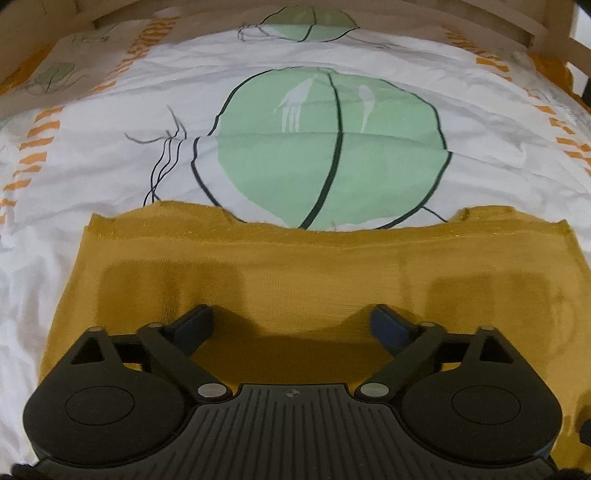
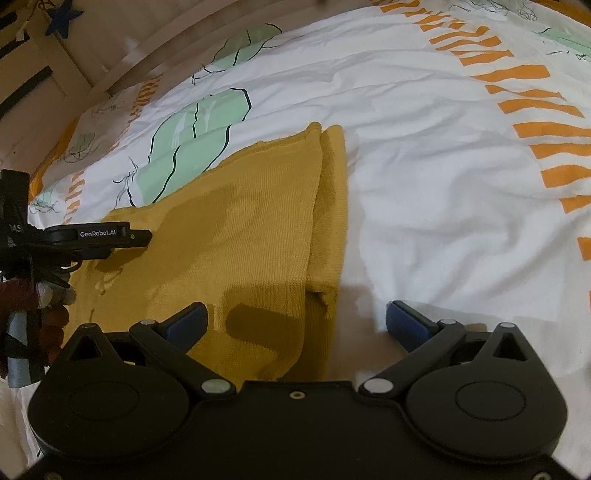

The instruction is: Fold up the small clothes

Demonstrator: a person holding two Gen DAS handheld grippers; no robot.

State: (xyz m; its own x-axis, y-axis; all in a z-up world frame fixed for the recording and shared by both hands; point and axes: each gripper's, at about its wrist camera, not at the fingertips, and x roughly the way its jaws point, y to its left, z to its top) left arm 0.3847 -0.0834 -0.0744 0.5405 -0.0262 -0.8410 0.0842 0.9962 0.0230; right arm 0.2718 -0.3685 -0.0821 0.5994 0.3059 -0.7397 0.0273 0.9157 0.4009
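Note:
A mustard-yellow knit garment (image 1: 280,258) lies flat on the bed, with a folded layer along its right edge in the right wrist view (image 2: 258,221). My left gripper (image 1: 291,321) is open and empty, hovering over the garment's near part. My right gripper (image 2: 295,319) is open and empty, straddling the garment's right edge: its left finger is over the cloth, its right finger over the sheet. The left gripper also shows at the left of the right wrist view (image 2: 140,236), over the garment.
The bed has a white sheet (image 2: 424,155) printed with green balls (image 1: 332,147) and orange stripes (image 2: 535,107). A wooden bed frame (image 1: 517,33) runs along the far side. A blue star (image 2: 64,16) hangs at the upper left.

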